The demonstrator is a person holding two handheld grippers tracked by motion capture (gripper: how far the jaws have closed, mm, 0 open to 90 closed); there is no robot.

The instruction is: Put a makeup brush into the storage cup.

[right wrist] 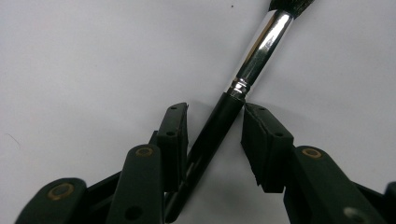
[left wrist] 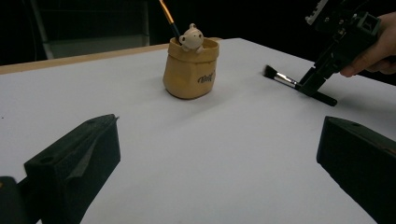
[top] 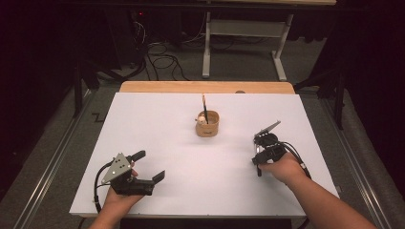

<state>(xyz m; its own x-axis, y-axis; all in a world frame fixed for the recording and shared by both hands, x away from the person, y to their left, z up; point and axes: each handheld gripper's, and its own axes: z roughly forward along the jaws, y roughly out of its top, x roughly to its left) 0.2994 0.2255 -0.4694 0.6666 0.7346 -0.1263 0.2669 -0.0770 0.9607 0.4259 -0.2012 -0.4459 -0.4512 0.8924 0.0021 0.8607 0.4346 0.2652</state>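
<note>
A makeup brush [right wrist: 254, 56] with a black handle and a silver ferrule lies on the white table [top: 157, 124]. It runs slantwise between the jaws of my right gripper [right wrist: 215, 112], and both pads touch its handle, so the gripper is shut on it. The left gripper view shows that brush [left wrist: 280, 78] low on the table, with the right gripper [left wrist: 312, 85] tilted down onto it. My left gripper [top: 150, 165] rests at the near left, open wide with nothing between its fingers [left wrist: 77, 161]. A tan fabric-look cup [top: 207, 125] stands mid-table, holding a thin brush [top: 204, 107] and a small bear figure [left wrist: 191, 37].
The table's wooden far edge [top: 205, 87] runs behind the cup. Beyond it are a white frame stand [top: 243, 43] and cables on the floor. Bare white tabletop lies between the two grippers and around the cup.
</note>
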